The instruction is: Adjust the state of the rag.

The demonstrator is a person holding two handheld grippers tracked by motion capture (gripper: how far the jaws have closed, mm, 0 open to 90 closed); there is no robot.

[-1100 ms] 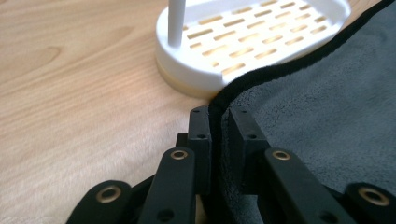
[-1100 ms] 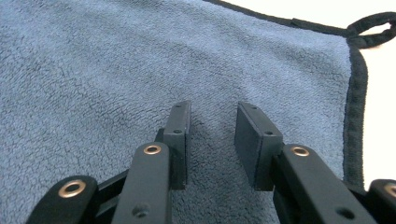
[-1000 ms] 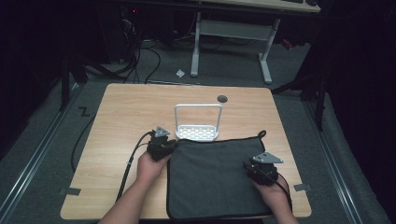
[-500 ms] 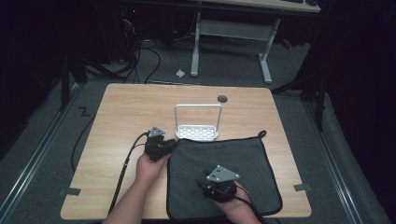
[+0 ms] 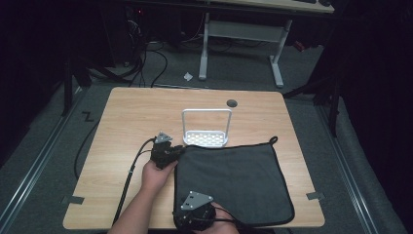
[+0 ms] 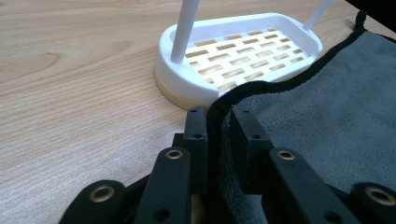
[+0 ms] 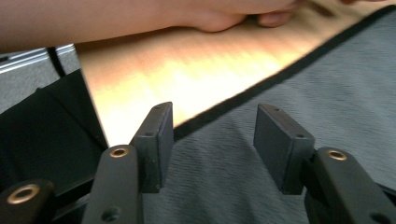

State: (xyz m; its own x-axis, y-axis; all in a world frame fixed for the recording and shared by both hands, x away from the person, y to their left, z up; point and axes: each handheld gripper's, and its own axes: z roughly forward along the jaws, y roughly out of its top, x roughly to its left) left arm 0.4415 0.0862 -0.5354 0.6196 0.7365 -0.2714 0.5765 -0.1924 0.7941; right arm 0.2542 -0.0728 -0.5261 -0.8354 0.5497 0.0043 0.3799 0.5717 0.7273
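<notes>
Grey microfibre cloth with black piping lies flat; my left gripper pinches its far-left corner while my right gripper, jaws spread, hovers over the near-left corner, probably to grab and fold.

I was working in what looked like a lab or recording studio: a lone wooden tabletop stood on grey carpet in a darkened room, with black curtains closing off the right side. Loose cables lay tangled on the floor behind it, tape marks were stuck to the carpet, and a second desk with a white frame stood farther back
</notes>
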